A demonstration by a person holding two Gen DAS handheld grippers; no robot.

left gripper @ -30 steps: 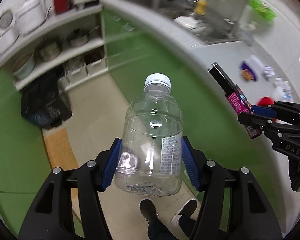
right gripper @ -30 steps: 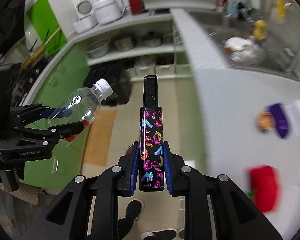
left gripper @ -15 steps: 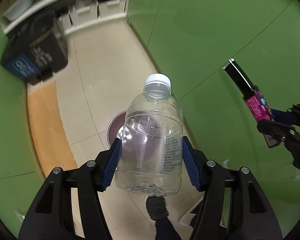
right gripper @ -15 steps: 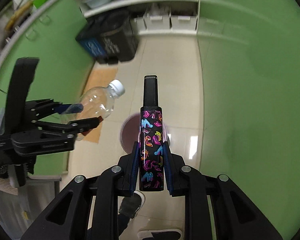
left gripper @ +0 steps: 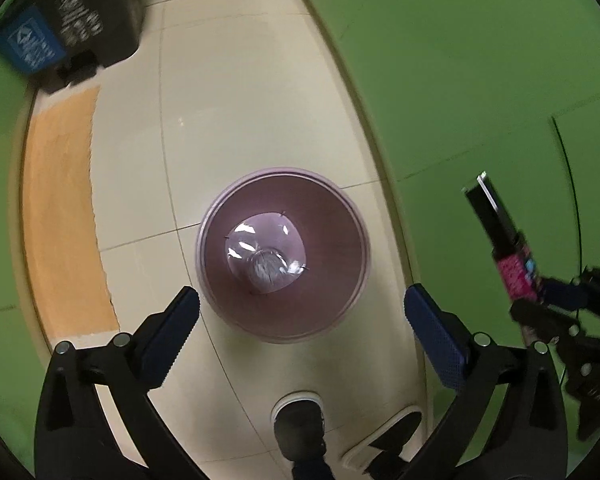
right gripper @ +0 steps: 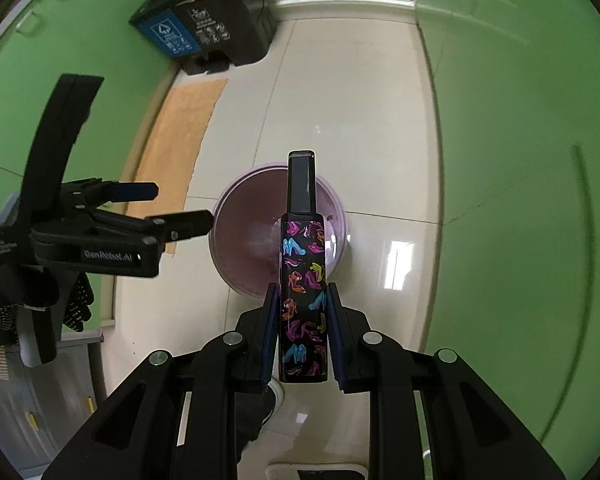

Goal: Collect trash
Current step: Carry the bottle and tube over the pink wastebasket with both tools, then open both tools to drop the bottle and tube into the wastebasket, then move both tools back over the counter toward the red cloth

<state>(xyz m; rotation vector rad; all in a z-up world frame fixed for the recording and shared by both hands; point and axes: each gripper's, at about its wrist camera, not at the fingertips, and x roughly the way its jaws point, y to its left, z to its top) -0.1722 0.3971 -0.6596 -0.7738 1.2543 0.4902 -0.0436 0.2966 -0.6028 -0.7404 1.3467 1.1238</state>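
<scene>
Trash bin: a round lilac plastic wastebasket (left gripper: 283,256) is standing on the cream tiled floor (left gripper: 228,92), directly below both grippers; a clear plastic bottle (left gripper: 265,258) is lying in its bottom.
Risk, left side: the left gripper (left gripper: 300,322) is hanging over the near rim with its blue-padded jaws spread wide and nothing between them; if it dips while the other item is dropping, an arm could clip the rim and tip the light bin.
Risk, centre: the bottle is taking up much of the bin's floor, so a hard, narrow item falling on it may bounce or end up propped against the wall.
Risk, right side: the right gripper (right gripper: 302,334) is clamping the lower half of a slim black box printed with coloured high-heeled shoes (right gripper: 303,280); the box's dark top end is pointing across the bin, and a release made off-centre could send it onto the tiles near the person's dark shoe (left gripper: 299,426).
Look of the box: glossy, rigid, long and flat-sided.
</scene>
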